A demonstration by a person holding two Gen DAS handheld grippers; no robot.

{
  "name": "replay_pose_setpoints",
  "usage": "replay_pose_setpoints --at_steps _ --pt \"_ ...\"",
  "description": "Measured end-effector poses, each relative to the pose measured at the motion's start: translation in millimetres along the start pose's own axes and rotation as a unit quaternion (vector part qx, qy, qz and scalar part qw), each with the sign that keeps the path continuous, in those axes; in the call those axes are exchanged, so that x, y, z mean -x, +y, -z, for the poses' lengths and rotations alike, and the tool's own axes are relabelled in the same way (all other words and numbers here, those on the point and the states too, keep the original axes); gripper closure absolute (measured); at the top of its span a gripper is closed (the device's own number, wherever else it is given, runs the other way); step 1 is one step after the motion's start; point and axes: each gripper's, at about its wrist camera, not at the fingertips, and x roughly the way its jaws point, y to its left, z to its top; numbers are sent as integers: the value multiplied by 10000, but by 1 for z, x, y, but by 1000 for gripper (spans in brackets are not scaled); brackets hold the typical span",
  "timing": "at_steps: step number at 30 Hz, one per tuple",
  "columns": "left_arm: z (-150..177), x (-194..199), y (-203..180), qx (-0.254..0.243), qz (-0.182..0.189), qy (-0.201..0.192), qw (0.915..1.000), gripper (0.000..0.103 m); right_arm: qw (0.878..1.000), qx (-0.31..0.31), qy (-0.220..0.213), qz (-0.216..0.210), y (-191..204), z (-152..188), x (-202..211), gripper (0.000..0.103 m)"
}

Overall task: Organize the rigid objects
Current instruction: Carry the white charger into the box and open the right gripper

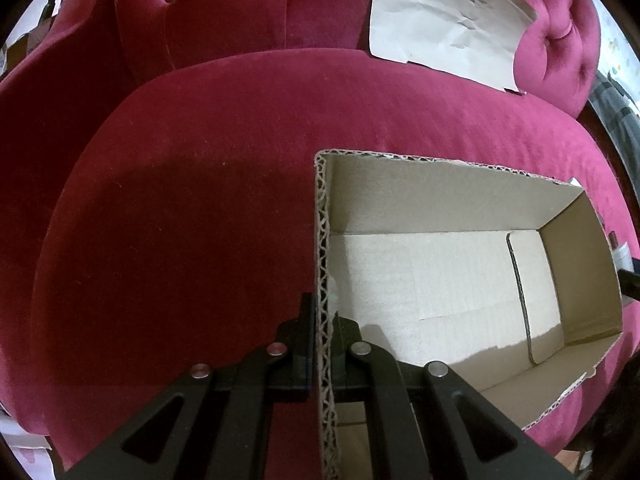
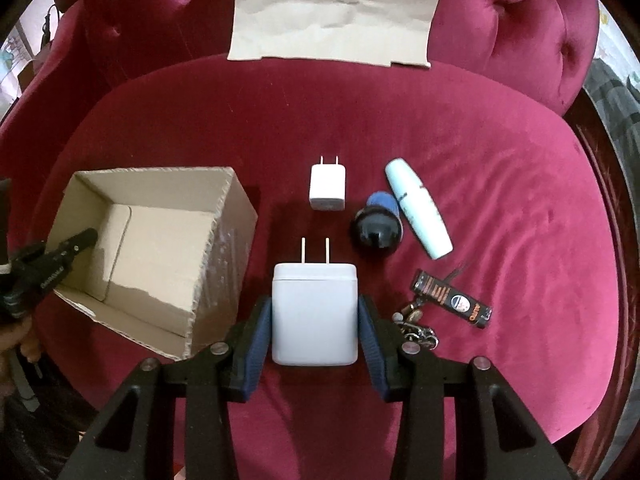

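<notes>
Cardboard box (image 1: 460,280) floor partly shadowed

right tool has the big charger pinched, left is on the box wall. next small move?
Probably carry the large white charger left, over the open cardboard box. The right tool grips it by its sides, the box looks empty, and the left tool is clamped on the box wall, steadying it. The other items on the cushion wait.

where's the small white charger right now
In the right wrist view the small charger lies on the red seat near centre, prongs away, beyond the big charger, between the cardboard box and the black-and-blue bottle.
</notes>
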Motion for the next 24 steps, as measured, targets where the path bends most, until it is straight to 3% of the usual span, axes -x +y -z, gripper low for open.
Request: replay_pose_setpoints --at_steps 8,24 --pt "1 0 1 36 18 7 10000 100 9999 80 -151 14 -3 -8 16 57" --pt "0 2 2 66 19 -21 10000 100 9984 400 -288 -287 41 -28 36 57"
